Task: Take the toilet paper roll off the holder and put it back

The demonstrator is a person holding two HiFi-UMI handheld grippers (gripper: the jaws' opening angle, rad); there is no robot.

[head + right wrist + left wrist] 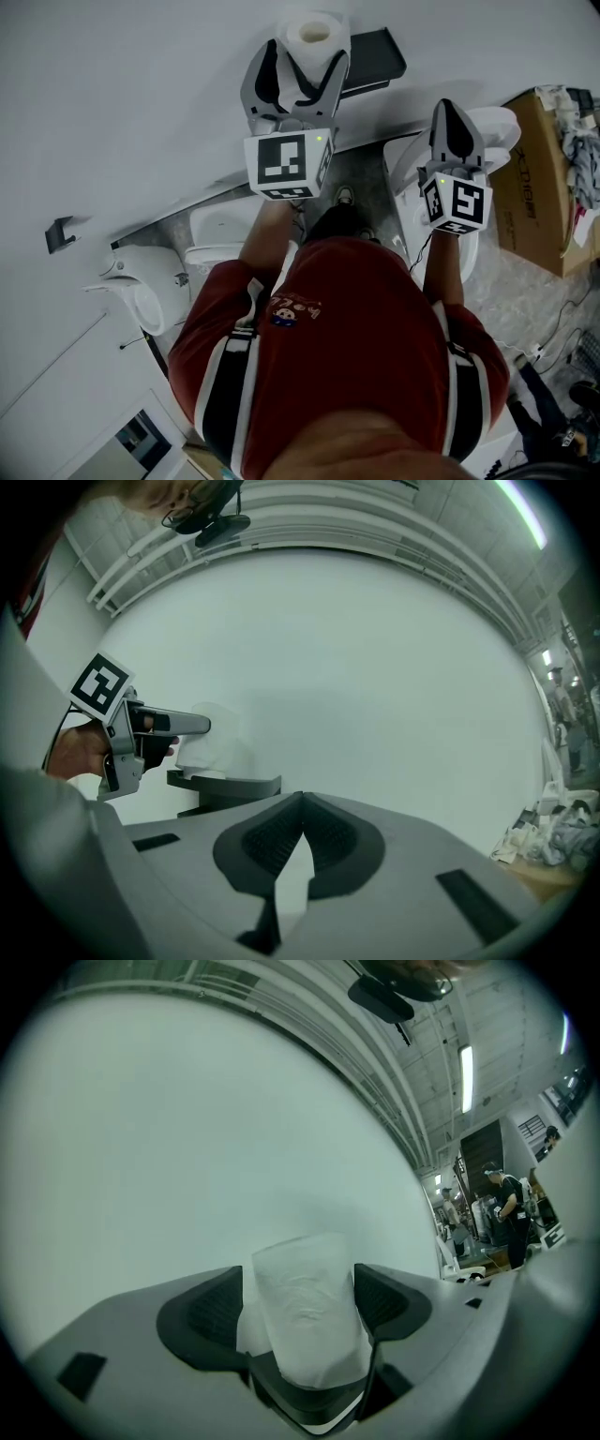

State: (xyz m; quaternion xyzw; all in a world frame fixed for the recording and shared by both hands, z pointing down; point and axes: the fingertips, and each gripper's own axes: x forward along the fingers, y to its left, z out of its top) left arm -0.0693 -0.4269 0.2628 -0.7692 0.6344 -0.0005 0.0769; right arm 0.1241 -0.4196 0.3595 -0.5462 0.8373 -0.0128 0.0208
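From the head view, we see the left gripper (305, 56) reaching to the far wall (141, 84), one finger on each side of the toilet paper roll (314, 30). The roll sits just beside the dark holder (375, 56) with its core facing up. We judge this as the put-back step, since the roll is at the holder, not carried away from it. The right gripper (455, 112) hangs apart to the right with its fingers together, out of the way because it has no part in this step. The cardboard box (539, 178) at far right has dark print that we cannot read reliably. The red shirt (356, 319) has a small chest emblem, too small to read. The marker cubes (289, 164) show only black-and-white squares.

In the left gripper view, the roll (305, 1316) stands between the pads (211, 1307). The fingers are wide apart and seem just clear of the paper, so we take this as a loose straddle and not a clamp. There is no writing.

In the right gripper view, the fingers meet on nothing. At left, the roll (211, 738) rests on top of the holder (230, 785) against the wall, with the left gripper (202, 726) at it.
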